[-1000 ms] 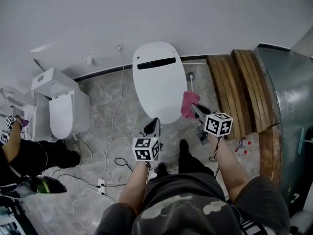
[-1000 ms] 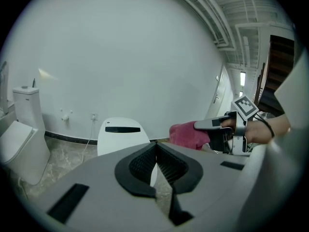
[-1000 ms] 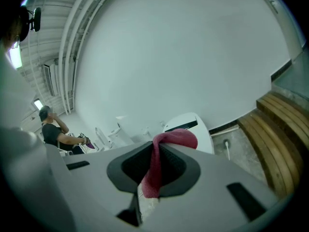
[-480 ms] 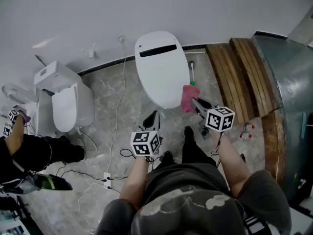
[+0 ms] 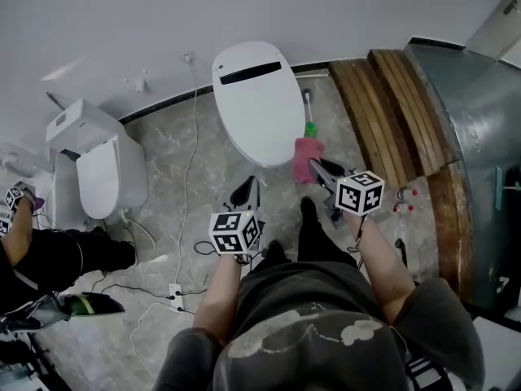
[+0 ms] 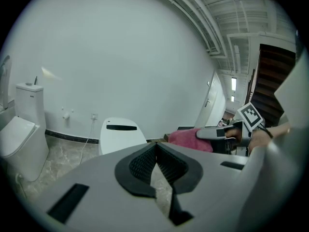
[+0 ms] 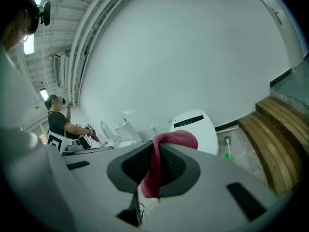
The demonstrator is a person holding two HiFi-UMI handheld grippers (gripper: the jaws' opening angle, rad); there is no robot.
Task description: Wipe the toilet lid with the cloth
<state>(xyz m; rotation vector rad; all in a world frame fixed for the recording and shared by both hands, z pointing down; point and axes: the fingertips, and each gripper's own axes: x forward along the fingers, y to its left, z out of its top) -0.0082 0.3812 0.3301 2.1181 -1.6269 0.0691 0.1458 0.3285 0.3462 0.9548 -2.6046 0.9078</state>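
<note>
Right claw (image 5: 318,169) grips pink cloth (image 5: 305,155), seemingly beside toilet lid (image 5: 259,100).

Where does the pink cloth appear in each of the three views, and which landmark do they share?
Head view: the cloth is right of centre, just right of the lid at its near end.
Left gripper view: the cloth is right of centre, low, to the right of the lid.
Right gripper view: the cloth is at centre, pinched in the right tongs.
Shared landmark: the white closed lid.
</note>
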